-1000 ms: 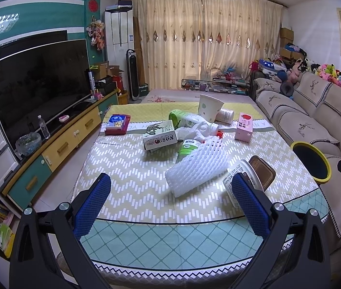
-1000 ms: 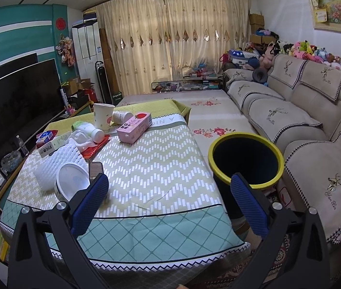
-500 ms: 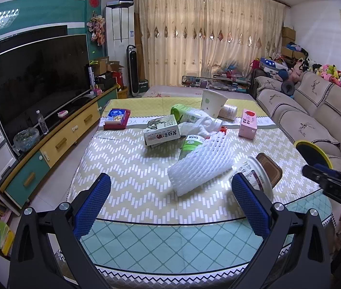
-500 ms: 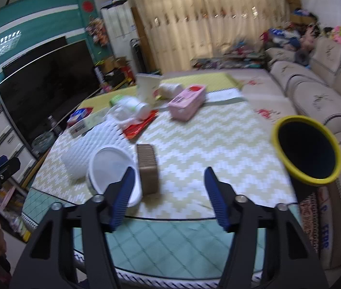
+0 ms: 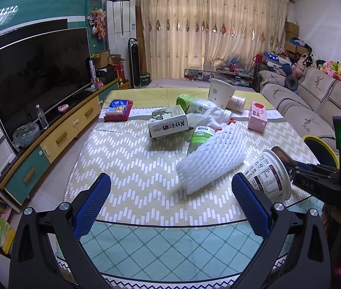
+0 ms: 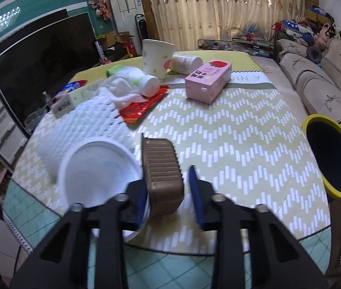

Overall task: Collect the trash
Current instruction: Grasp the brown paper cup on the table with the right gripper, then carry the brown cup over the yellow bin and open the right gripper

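Trash lies on the table: a brown ribbed tray [image 6: 163, 168] on its side, a white paper bowl [image 6: 98, 171] tipped over, a white foam net [image 5: 213, 154], cartons, bottles and cups. My right gripper [image 6: 169, 192] is half closed around the brown tray, left pad against it, right pad a small gap off. It also shows in the left wrist view [image 5: 315, 171] at the bowl [image 5: 269, 173]. My left gripper [image 5: 170, 204] is wide open and empty above the table's near edge. A black bin with a yellow rim [image 6: 331, 159] stands right of the table.
A pink carton [image 6: 209, 79], a paper cup [image 6: 156, 57], a red wrapper [image 6: 144, 106] and a green-white carton [image 5: 168, 122] lie farther back. A TV [image 5: 35, 72] on a low cabinet is left. A sofa [image 5: 315, 101] is right.
My right gripper has swung left from the bin to the table, moved down and narrowed around the brown tray. My left gripper has moved slightly closer to the table and stays open.
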Tool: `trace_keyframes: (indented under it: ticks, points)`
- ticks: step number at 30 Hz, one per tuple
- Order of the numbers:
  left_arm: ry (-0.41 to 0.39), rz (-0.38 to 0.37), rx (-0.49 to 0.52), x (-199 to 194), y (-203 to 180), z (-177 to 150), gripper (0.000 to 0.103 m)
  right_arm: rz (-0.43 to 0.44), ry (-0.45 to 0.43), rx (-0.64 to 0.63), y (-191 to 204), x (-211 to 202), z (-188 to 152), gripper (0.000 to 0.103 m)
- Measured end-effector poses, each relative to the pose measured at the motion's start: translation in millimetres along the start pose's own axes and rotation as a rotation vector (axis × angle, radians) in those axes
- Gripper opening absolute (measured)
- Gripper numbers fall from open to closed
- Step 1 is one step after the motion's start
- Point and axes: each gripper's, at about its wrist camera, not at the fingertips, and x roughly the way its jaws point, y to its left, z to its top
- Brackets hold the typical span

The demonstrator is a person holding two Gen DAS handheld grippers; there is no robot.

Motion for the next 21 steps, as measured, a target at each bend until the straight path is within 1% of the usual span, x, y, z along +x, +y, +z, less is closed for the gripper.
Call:
trace_keyframes:
  ticks: [5, 9, 14, 18, 21]
  points:
    - [0.018, -0.007, -0.005, 10.5, -0.5, -1.0, 0.099, -0.037, -0.03, -0.007, -5.0, 6.0, 10.6, 0.021]
    - [0.025, -0.011, -0.004, 13.3, -0.8, -1.7, 0.099, -0.094, -0.062, -0.015, -10.5, 10.1, 23.3, 0.021]
    - [0.024, -0.015, -0.006, 15.1, -1.5, -1.5, 0.099, -0.124, -0.096, 0.013, -26.0, 4.0, 34.2, 0.021]
    - [0.021, -0.033, 0.004, 17.5, -5.9, 0.0, 0.099, -0.173, -0.134, 0.068, -59.0, -12.7, 40.9, 0.021]
    - [0.022, -0.057, 0.018, 19.1, -14.7, 2.2, 0.099, -0.235, -0.148, 0.129, -99.6, -21.5, 44.6, 0.021]
